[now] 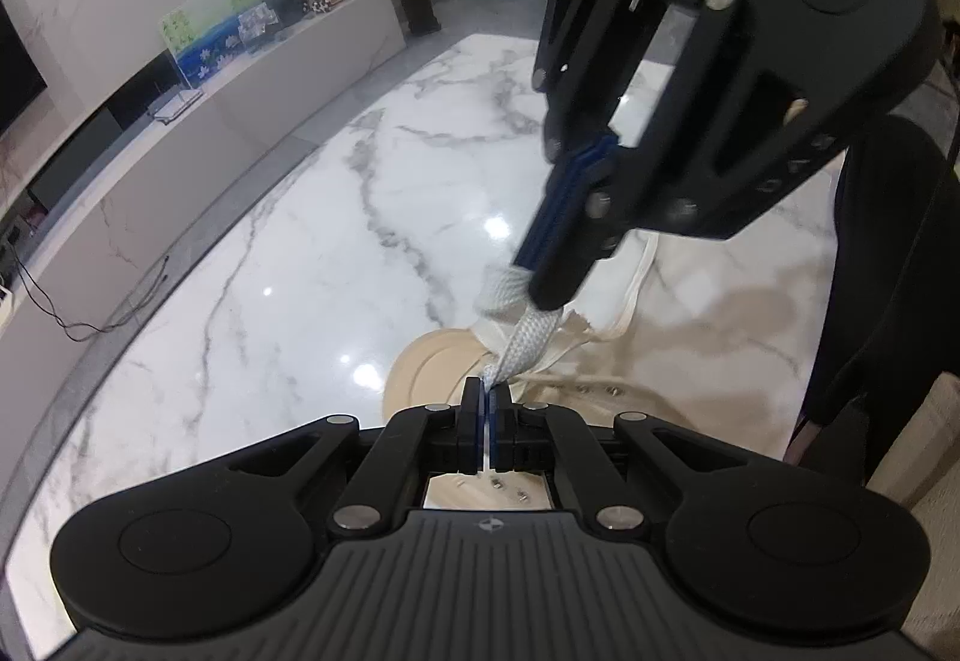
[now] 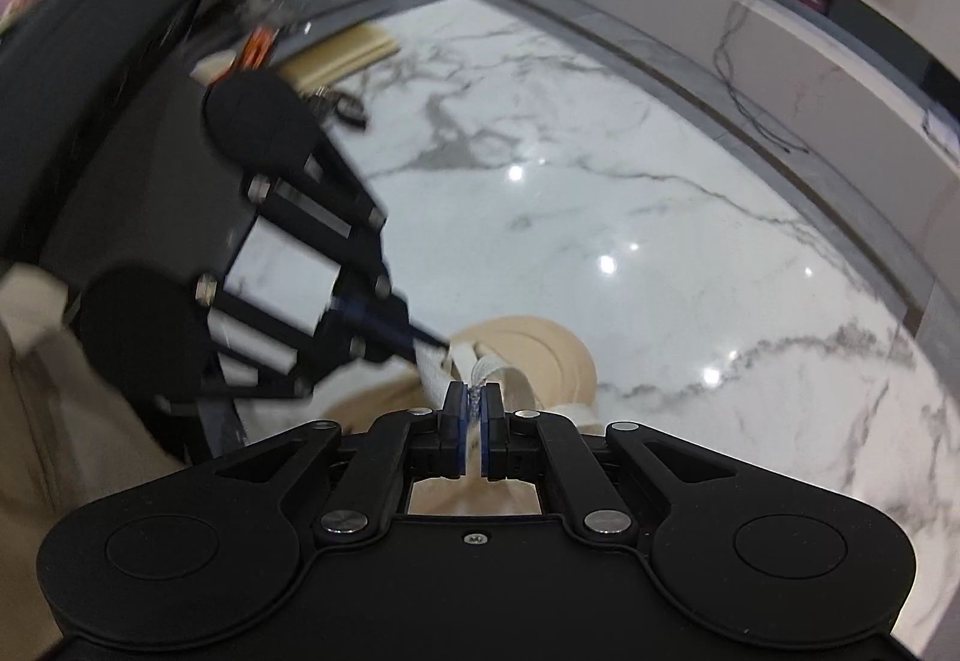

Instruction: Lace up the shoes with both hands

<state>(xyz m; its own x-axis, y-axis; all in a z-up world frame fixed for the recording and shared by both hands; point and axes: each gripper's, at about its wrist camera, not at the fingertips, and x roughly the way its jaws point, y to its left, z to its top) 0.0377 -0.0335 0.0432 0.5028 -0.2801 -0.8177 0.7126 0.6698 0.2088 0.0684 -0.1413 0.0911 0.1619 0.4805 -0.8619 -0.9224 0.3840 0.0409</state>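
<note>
White marble floor (image 1: 312, 217) with grey veins runs under everything, glossy with lamp glints, and a low grey bench (image 1: 198, 121) lines the wall behind. On the floor sits a cream shoe (image 1: 576, 361), its tan toe cap (image 1: 420, 373) pointing away from the person. Both tools lean down over it. The left gripper (image 1: 487, 391) is pressed together on the end of a flat white lace (image 1: 528, 337), which rises taut from its tips. The right gripper (image 1: 543, 295) comes in from the upper right, pinching the same lace higher up, where the lace folds over beside its tips. From its own camera the right gripper's pads (image 2: 463, 421) clamp the white weave just above the toe cap.
</note>
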